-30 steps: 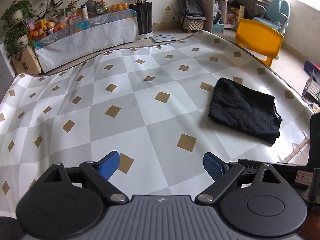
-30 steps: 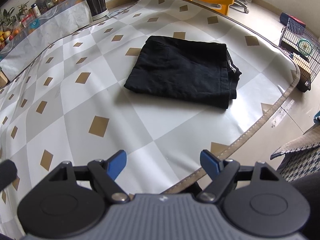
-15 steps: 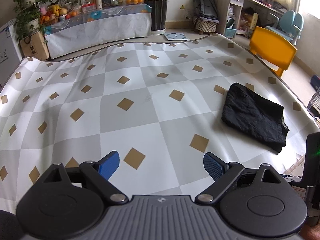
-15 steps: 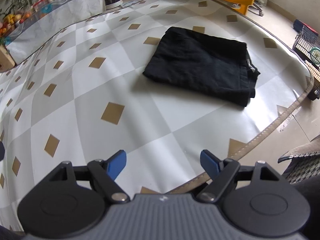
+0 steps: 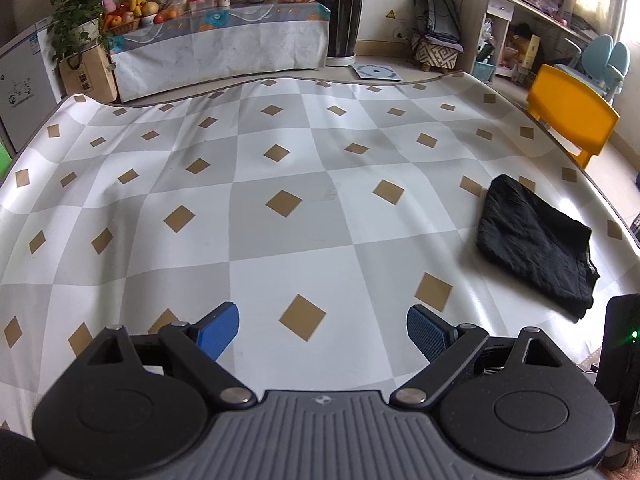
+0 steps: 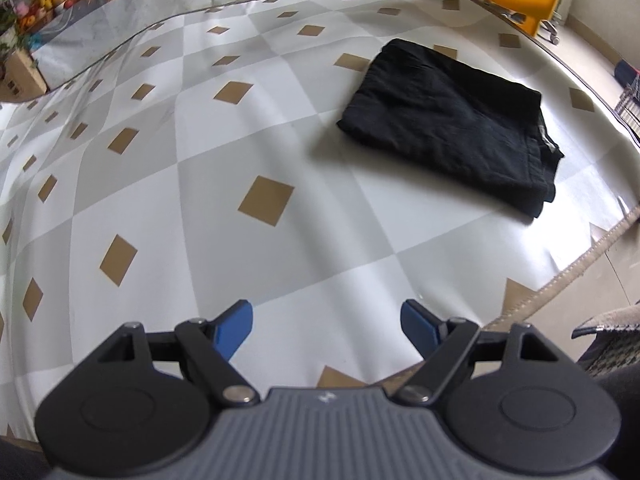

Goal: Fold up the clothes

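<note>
The black garment lies folded in the frame's upper right (likely finished); left gripper and right gripper gape wide, empty.

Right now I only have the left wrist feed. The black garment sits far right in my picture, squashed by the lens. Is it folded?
Observer: Yes. The right wrist view shows the black garment as a flat folded rectangle on the checked mat, stacked layers showing at its right end.
Operator: Right gripper holding anything?
Observer: No. The right gripper is open, with only bare mat between its blue pads.
Operator: What's beyond the mat on that side?
Observer: The mat's stitched edge runs close to the right gripper, bare floor past it, and a patterned rug corner lies on that floor.
</note>
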